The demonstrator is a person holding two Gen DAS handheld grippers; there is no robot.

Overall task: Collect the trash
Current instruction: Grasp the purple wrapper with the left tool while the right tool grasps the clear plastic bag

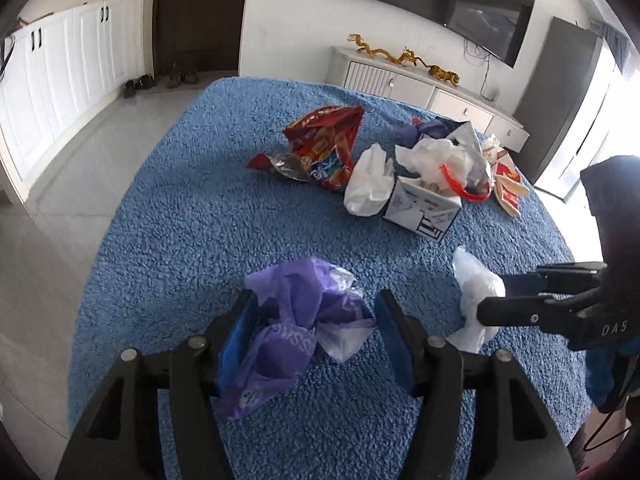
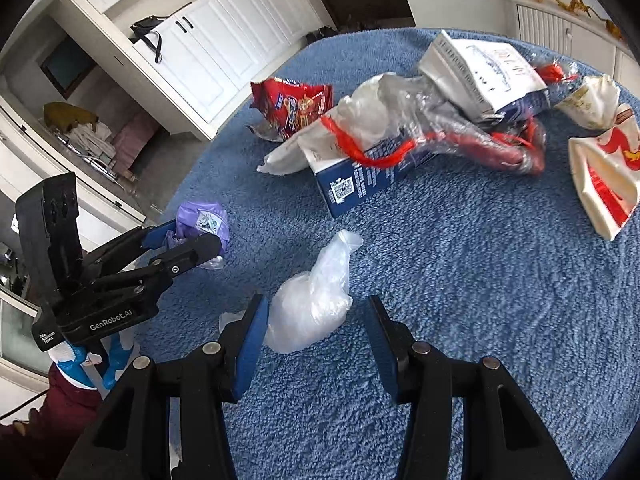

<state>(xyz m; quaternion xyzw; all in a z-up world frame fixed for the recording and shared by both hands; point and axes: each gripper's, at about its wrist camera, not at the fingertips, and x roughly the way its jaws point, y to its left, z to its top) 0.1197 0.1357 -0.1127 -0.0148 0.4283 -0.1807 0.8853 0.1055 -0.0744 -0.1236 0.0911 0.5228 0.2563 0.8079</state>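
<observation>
A crumpled purple plastic bag [image 1: 296, 320] lies on the blue fuzzy cover [image 1: 192, 220], between the fingers of my left gripper [image 1: 316, 336]. It brushes the left pad, and a gap shows at the right pad, so the gripper is open. From the right wrist view, the left gripper [image 2: 196, 236] straddles the purple bag [image 2: 204, 220]. A clear plastic bag [image 2: 316, 300] lies between the fingers of my right gripper [image 2: 316, 336]. It leans on the left pad only, and that gripper is open. In the left wrist view, the right gripper [image 1: 490, 296] reaches in from the right around the clear bag [image 1: 476, 280].
A pile of trash lies farther back: a red snack bag [image 1: 324, 144], a white crumpled bag [image 1: 370, 180], a blue-and-white carton [image 1: 420, 208], a clear bag with red handles [image 2: 460, 136] and a red-and-white paper box [image 2: 604, 180]. Beyond the cover's edge are tile floor, white cabinets and a TV console.
</observation>
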